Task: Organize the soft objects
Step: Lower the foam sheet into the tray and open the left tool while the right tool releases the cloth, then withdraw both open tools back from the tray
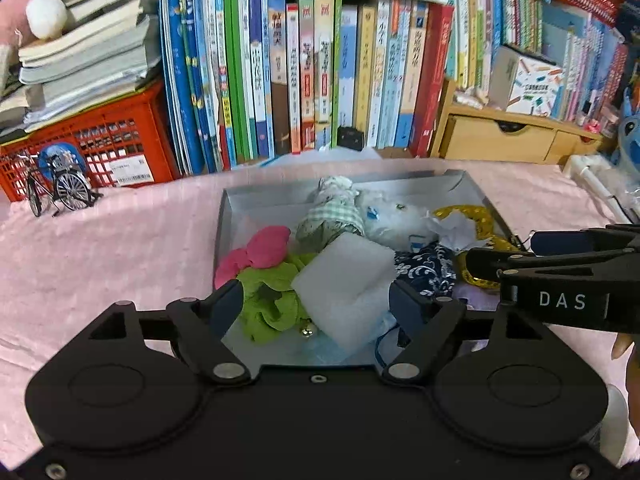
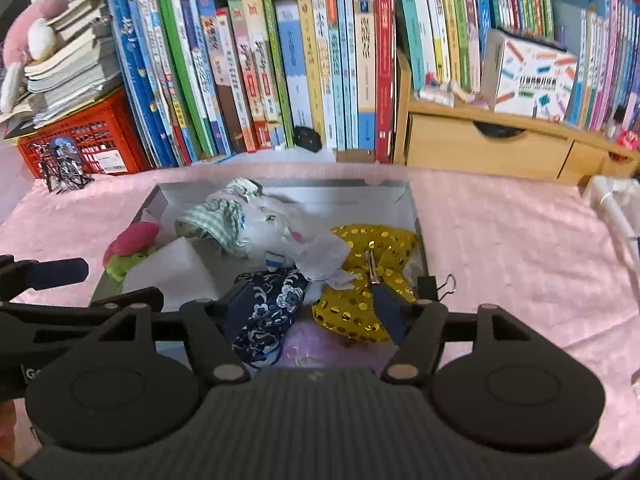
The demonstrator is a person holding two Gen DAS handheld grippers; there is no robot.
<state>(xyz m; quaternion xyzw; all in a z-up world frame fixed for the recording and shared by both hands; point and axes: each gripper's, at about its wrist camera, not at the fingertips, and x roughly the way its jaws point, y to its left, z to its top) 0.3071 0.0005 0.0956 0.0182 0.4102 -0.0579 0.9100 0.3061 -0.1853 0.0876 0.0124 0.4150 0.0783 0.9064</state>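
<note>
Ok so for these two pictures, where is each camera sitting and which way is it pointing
Left wrist: on the left gripper, angled down at the grey tray of soft things; its open fingers straddle the white foam block; the right gripper enters from the right.
Right wrist: on the right gripper, same downward angle, open over the navy pouch and gold sequin bow; the left gripper shows at left.
Shared: tray, foam block, bookshelf.

The letters "DAS" stand in white on the black right tongs [image 1: 496, 258]; the book spines [image 1: 320, 72] are unreadable.
</note>
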